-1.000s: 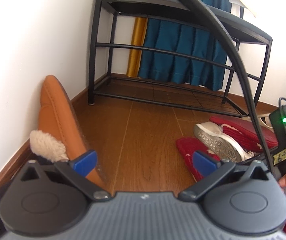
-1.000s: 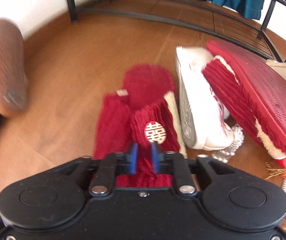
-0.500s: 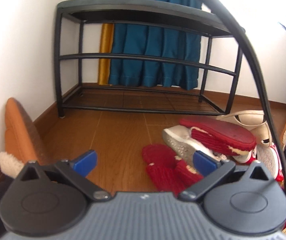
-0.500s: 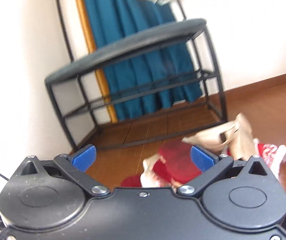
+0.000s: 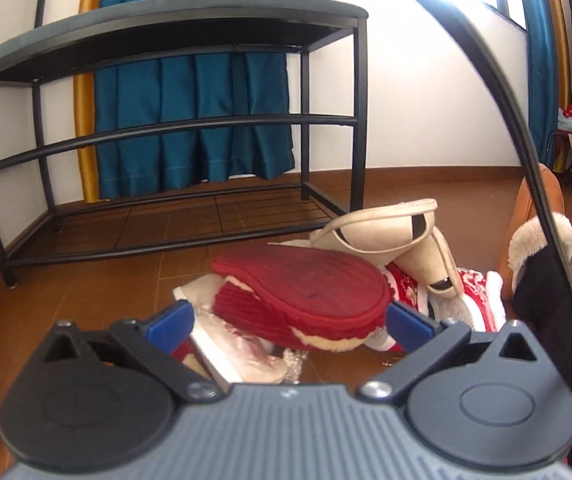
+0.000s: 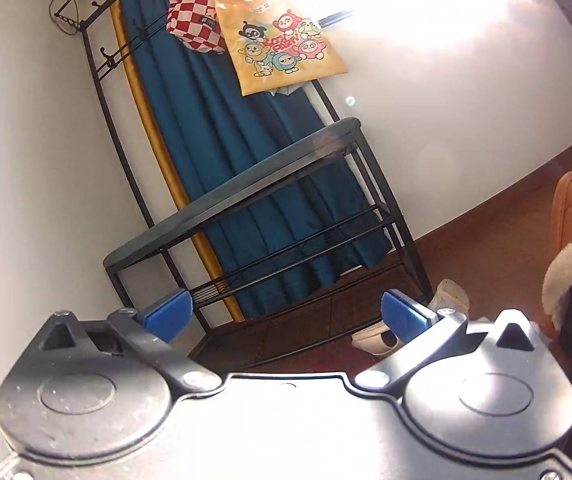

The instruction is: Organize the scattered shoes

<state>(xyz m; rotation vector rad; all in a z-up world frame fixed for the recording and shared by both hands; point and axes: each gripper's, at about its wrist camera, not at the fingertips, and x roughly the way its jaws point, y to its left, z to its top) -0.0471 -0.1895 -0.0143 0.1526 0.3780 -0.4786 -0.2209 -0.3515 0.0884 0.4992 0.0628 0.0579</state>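
Down on the wooden floor [image 5: 98,280] in front of the black shoe rack [image 5: 190,24] sits the shoe pile; a red slipper [image 5: 306,292] lies sole-up on top, resting on a white sneaker [image 5: 226,356] that's tipped on its side, and a beige high heel [image 5: 402,232] leans across the back of the pile with its heel pointing down; some red patterned fabric [image 5: 474,284] pokes out under the heel, can't tell what it is exactly; off to the right a tan fleece-lined boot [image 5: 534,220] stands upright, well apart from the rack.

The left gripper [image 5: 286,322] hovers low just in front of the pile with its jaws spread wide, blue fingertips [image 5: 170,324] either side of the red slipper in the view, gripping nothing; whether they touch the sneaker is hard to say; a black cable [image 5: 498,92] arcs across the right side of that view.

The right gripper [image 6: 286,316] is held up and tilted, jaws also wide apart and empty, looking at the rack, whose shelves look bare; the teal curtain [image 6: 222,152] hangs behind it, and a checkered bag [image 6: 198,16] and a yellow cartoon tote [image 6: 282,44] hang from the hooks up top; the boot and a bit of the beige heel show at the right edge there too.
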